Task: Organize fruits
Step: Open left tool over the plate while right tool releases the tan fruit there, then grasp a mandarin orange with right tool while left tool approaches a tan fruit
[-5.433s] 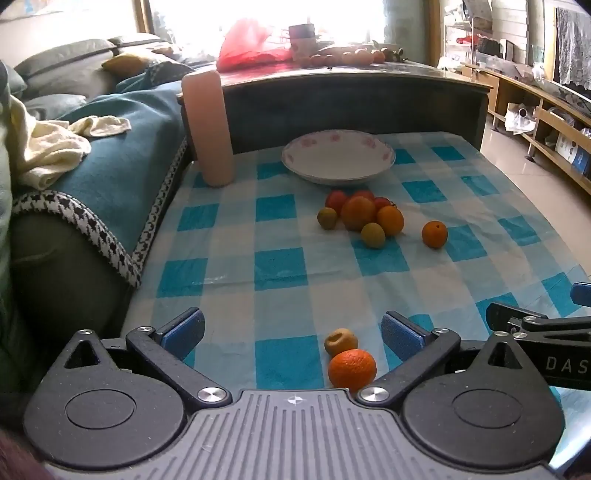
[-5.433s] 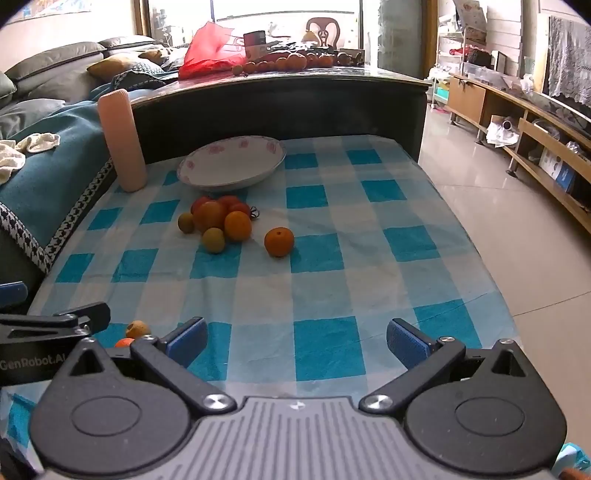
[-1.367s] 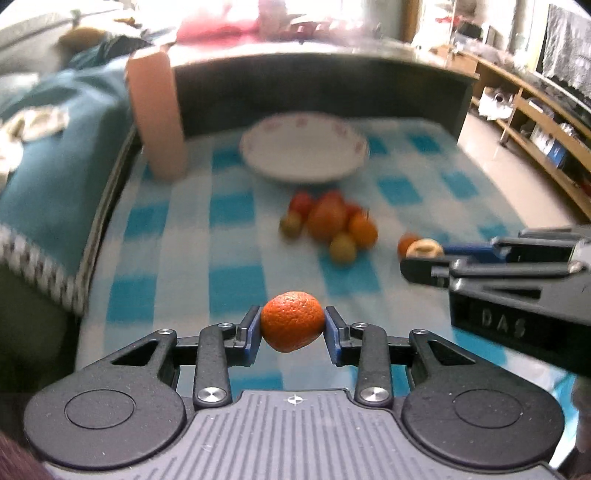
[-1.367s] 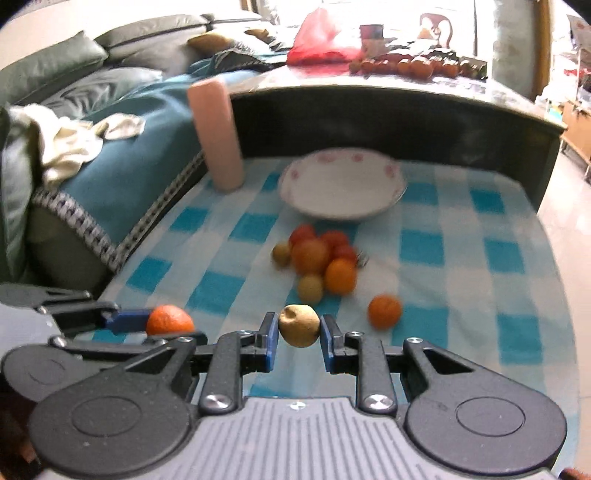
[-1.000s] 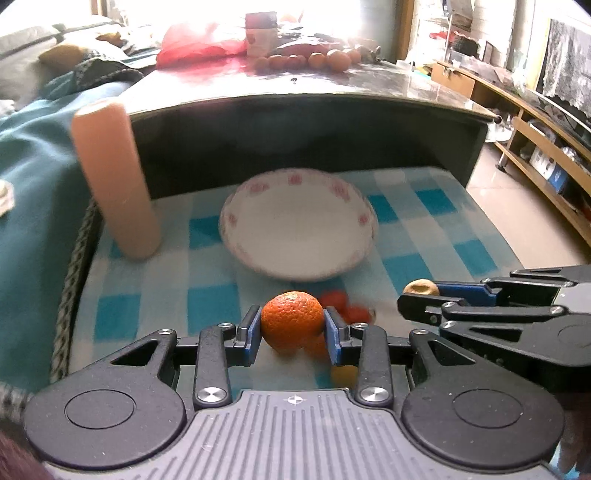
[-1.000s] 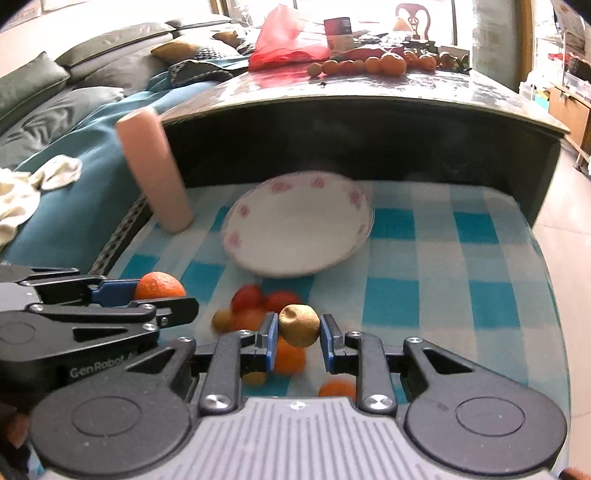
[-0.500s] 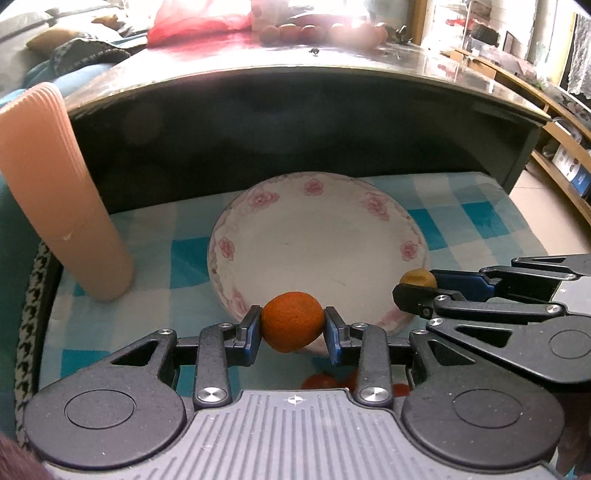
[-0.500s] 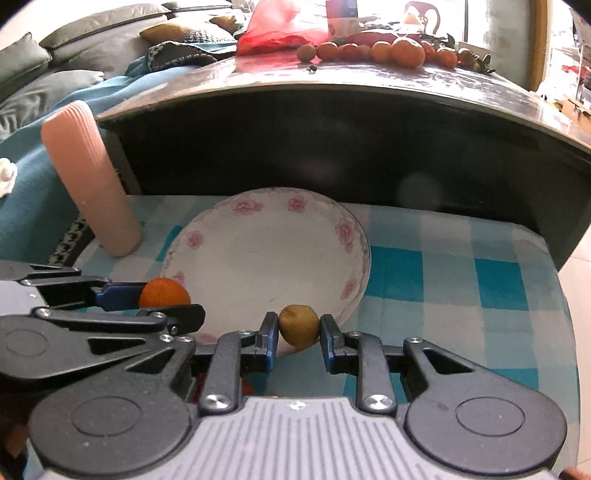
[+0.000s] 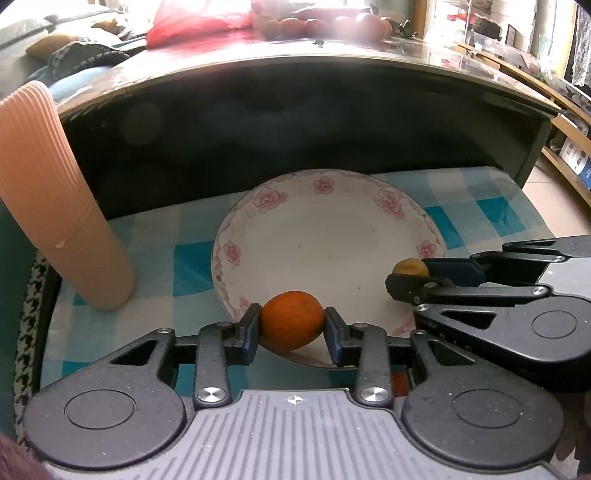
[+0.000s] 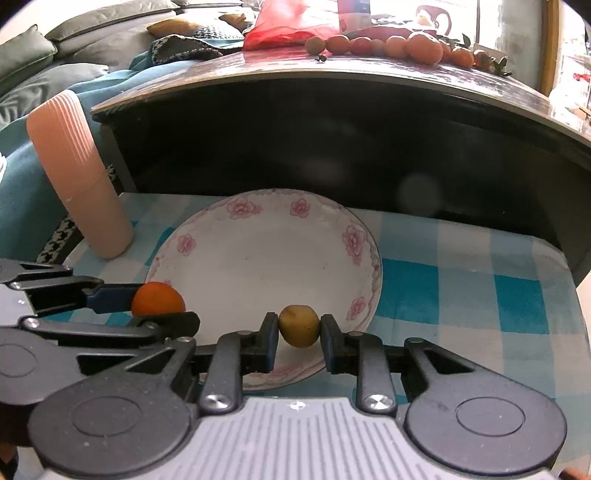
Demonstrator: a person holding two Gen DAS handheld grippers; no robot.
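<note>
We see the left gripper (image 9: 293, 326) clamped on an orange (image 9: 292, 320), its blue pads pressed against both sides; the fruit hangs over the near rim of the plate (image 9: 343, 221). The right gripper (image 10: 298, 332) is closed on a small yellow-brown fruit (image 10: 298, 325), also above the plate's near edge, toward its right side. The two grippers sit side by side, close but apart. We note the plate, white with pink flowers, rests bare on the blue-and-white checked cloth (image 10: 461, 280). A ribbed pink cylinder (image 9: 55, 206) stands left of the plate. Beyond, on a dark tabletop (image 10: 369, 74), lies a row of fruit (image 10: 399, 46) beside a red bag (image 10: 291, 27).
</note>
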